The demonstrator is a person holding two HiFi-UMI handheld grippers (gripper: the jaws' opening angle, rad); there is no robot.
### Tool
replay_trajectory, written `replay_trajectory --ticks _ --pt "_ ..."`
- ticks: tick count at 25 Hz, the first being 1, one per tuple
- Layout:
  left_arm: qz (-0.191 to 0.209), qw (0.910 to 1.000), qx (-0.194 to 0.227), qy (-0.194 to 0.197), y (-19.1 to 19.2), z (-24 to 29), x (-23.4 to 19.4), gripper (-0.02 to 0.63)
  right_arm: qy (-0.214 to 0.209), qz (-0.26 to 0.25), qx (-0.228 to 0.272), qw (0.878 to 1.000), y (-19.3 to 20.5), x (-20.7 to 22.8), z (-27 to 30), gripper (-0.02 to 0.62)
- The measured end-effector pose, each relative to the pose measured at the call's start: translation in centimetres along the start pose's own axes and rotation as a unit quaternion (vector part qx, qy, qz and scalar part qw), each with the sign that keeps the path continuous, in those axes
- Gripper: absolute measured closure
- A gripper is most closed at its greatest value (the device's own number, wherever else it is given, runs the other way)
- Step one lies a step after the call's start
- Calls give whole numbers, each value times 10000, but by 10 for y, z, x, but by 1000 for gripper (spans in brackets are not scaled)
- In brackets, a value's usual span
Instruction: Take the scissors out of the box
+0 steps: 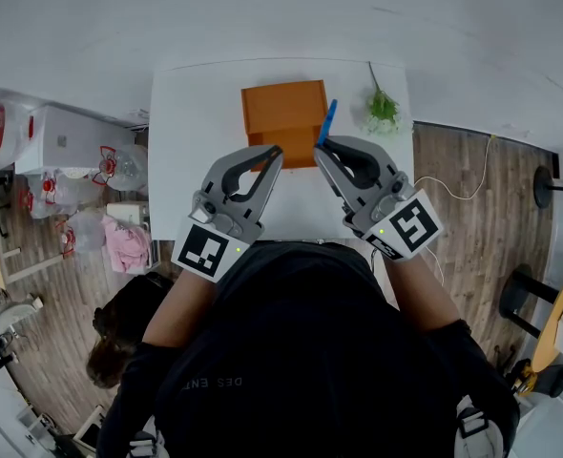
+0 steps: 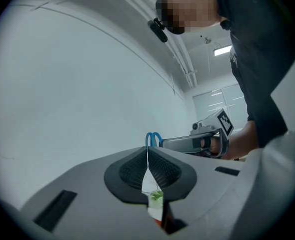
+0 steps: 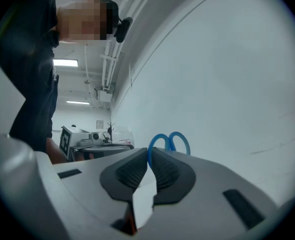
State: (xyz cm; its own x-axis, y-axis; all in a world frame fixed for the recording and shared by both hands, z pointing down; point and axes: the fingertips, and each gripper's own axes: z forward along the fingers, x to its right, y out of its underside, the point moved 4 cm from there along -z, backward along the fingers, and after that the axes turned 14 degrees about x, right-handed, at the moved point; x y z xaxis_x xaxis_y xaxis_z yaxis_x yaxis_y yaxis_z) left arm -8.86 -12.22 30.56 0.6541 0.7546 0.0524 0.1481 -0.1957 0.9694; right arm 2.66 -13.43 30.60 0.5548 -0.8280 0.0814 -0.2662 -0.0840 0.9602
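White table fills the top middle of the head view, with an orange box on it and a green sprig off to the right. The right gripper is pinching the blue scissors right at the box's right edge. The left gripper is squeezed together on nothing. Only the gripper views show the handle loops. Shirt print is too small to read.

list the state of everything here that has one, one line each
left tool: shut, nothing in it
right tool: shut on the scissors
scissors: gripped below the blue handles, which stick out past the tips
orange box: sitting on the table, open or closed unclear
plant sprig: lying on the table beside the box
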Motion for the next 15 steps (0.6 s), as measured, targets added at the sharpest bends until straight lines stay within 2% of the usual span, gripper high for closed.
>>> replay_trajectory --ticks 15 --pt "17 10000 -18 -33 1 1 1 584 -64 24 14 10000 -1 0 2 563"
